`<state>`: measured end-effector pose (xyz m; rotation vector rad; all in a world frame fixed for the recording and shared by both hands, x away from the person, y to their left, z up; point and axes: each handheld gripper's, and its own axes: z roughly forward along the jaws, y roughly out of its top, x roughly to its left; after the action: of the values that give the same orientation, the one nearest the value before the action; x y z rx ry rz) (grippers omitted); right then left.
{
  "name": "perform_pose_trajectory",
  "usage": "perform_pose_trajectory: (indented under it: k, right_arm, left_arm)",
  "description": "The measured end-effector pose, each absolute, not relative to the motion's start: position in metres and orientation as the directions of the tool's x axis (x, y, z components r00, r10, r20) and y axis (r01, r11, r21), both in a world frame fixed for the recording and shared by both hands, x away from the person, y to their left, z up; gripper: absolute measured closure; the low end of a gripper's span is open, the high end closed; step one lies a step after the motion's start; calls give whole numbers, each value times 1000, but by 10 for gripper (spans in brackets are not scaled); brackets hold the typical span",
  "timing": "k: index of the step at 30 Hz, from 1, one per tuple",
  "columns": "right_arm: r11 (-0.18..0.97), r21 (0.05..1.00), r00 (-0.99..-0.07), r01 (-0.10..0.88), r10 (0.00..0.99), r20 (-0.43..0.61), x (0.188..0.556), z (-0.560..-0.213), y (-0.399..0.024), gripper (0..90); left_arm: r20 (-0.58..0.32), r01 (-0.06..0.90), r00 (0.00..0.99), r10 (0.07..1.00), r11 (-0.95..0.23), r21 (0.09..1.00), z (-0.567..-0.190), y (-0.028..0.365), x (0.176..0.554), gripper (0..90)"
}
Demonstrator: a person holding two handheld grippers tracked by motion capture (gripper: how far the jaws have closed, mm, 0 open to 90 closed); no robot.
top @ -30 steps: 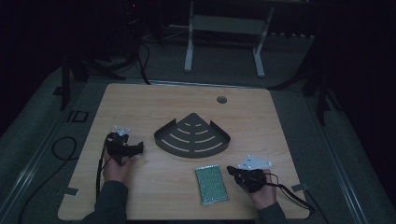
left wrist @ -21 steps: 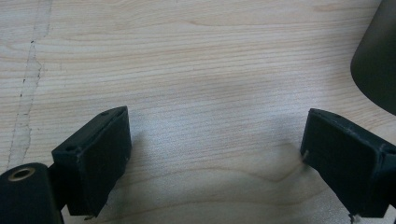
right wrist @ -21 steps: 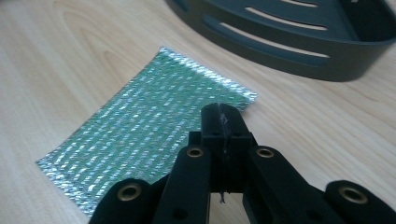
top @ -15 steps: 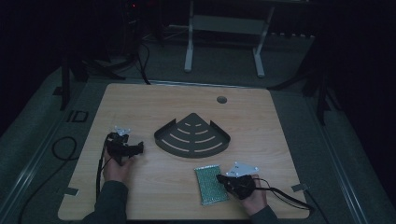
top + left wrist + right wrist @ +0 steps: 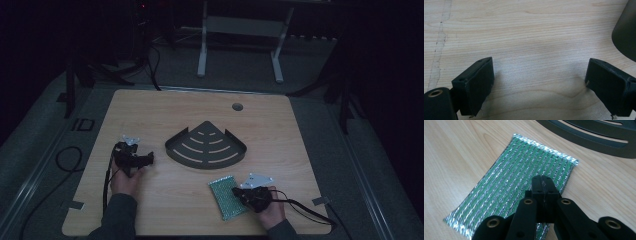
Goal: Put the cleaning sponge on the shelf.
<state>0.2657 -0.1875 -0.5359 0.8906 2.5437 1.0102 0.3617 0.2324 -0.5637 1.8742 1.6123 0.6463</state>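
Green foil pouch, no legible label

left gripper fingers wide apart, right gripper fingers pressed together

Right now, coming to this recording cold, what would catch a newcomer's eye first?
Probably the glittery green-and-silver scouring pad lying flat near the table's front edge, with the right hand-held gripper over it, jaws pressed together. Next, the dark fan-shaped slotted rack at the middle of the wooden table. The left hand-held gripper rests wide open on bare wood.
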Motion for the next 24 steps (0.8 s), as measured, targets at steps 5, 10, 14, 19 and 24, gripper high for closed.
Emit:
perform_pose_trajectory:
  k: [5,10,14,19,24]
  right_arm:
    - [582,680,-765,446,643,-48,271,-535,-191,898]
    - [554,684,-739,474,673,-34,276,-535,-203,898]
    - [537,683,-706,496,707,-43,283,-535,-217,899]
    - [529,679,-684,509,727,-53,292,-534,-227,899]
    - [530,673,-674,515,736,-64,298,-534,-233,899]
  left_arm:
    - [-9,708,153,988,-103,698,-564,232,362,90]
    - [-8,709,153,988,-104,698,-564,232,362,90]
    - [-8,709,153,988,-104,698,-564,232,362,90]
    - [-9,709,152,988,-102,698,-564,232,362,90]
    - [-9,709,151,988,-102,698,-564,232,362,90]
